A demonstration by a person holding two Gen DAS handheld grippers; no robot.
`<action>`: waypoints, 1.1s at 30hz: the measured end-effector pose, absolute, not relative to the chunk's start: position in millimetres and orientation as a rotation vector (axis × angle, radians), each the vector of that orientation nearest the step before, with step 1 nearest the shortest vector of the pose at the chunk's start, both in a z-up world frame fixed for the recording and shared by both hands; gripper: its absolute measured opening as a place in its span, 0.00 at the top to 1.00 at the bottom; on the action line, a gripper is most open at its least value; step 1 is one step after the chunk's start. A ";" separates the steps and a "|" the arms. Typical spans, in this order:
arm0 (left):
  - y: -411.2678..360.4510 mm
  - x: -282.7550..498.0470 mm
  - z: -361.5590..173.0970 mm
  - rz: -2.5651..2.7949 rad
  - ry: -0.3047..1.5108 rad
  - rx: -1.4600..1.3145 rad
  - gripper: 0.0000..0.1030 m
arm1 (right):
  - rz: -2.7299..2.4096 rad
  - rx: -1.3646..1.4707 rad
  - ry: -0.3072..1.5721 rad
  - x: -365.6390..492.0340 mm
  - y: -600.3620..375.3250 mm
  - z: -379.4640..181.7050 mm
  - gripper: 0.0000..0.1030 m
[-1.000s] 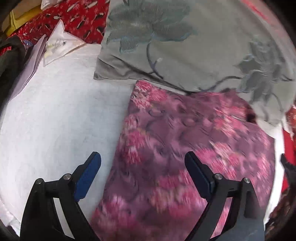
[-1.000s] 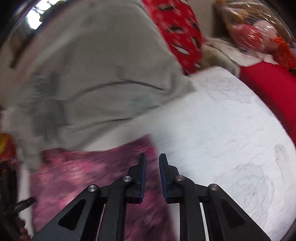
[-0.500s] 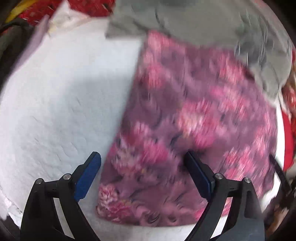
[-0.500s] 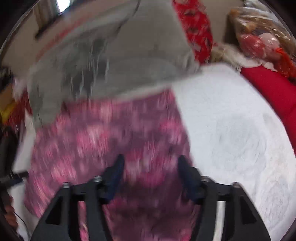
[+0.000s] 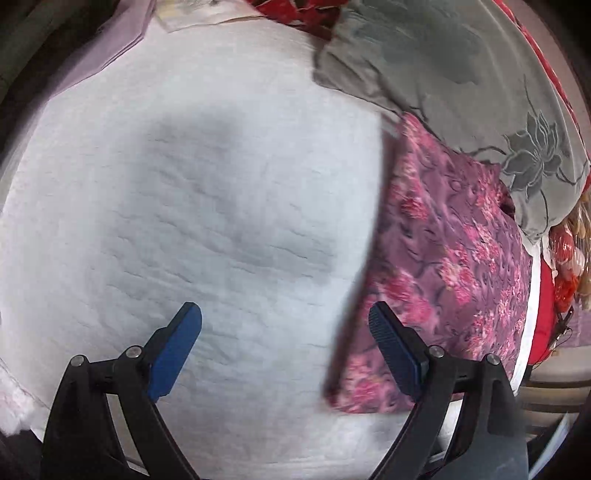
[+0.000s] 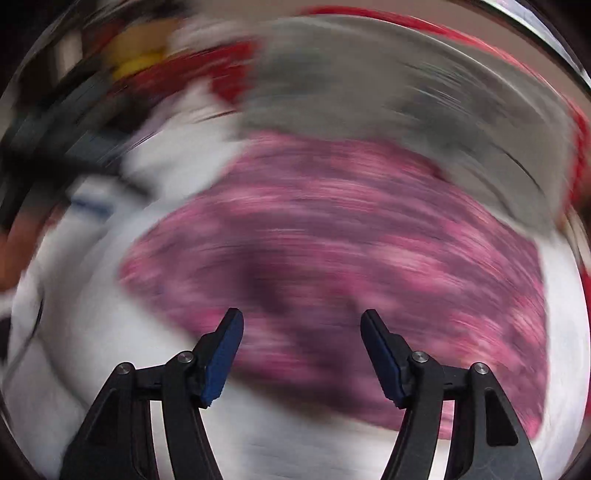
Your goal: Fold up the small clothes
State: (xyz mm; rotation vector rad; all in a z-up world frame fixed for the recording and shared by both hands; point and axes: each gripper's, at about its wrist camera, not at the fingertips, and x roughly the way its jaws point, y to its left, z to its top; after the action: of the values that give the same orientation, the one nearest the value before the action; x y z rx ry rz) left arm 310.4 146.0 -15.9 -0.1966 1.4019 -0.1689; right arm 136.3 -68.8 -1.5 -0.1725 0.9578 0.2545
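Note:
A folded purple garment with pink flowers (image 5: 450, 266) lies flat on the white quilted bed cover (image 5: 207, 206). In the left wrist view it sits to the right, and my left gripper (image 5: 284, 325) hangs open above the bare cover just left of its edge, nothing between the blue pads. The right wrist view is heavily blurred. There the same garment (image 6: 351, 236) fills the middle, and my right gripper (image 6: 301, 328) stands open above its near edge, holding nothing.
A grey pillow with a dark flower print (image 5: 461, 74) lies beyond the garment, partly over its far edge. Red patterned fabric (image 5: 295, 11) and pale papers (image 5: 122, 44) lie at the back. A red item and a shiny bag (image 5: 565, 258) sit at the far right.
My right gripper went from nearly shut to open and swung across over the garment while rolling. My left gripper slid left, off the garment to above the bare cover. The garment lies still.

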 end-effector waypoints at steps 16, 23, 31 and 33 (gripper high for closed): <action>144.8 356.1 -29.0 -0.448 1.474 -0.391 0.10 | 0.056 -0.740 0.670 163.0 43.2 -48.9 0.57; 84.8 385.0 -27.9 -0.559 1.487 -0.397 0.10 | 0.075 -0.668 0.594 156.2 12.4 -22.6 0.81; 31.0 391.7 -31.9 -0.571 1.503 -0.327 0.13 | 0.111 -0.632 0.552 141.0 -2.9 -8.4 0.85; 22.3 386.6 -28.4 -0.599 1.508 -0.339 0.39 | 0.116 -0.619 0.545 138.6 -6.6 -6.0 0.86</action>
State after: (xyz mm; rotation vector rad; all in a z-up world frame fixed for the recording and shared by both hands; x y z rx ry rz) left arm 386.6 22.3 -28.4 -0.3393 1.5078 -0.5990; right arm 138.6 -6.6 -6.0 -0.6192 0.5452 0.1160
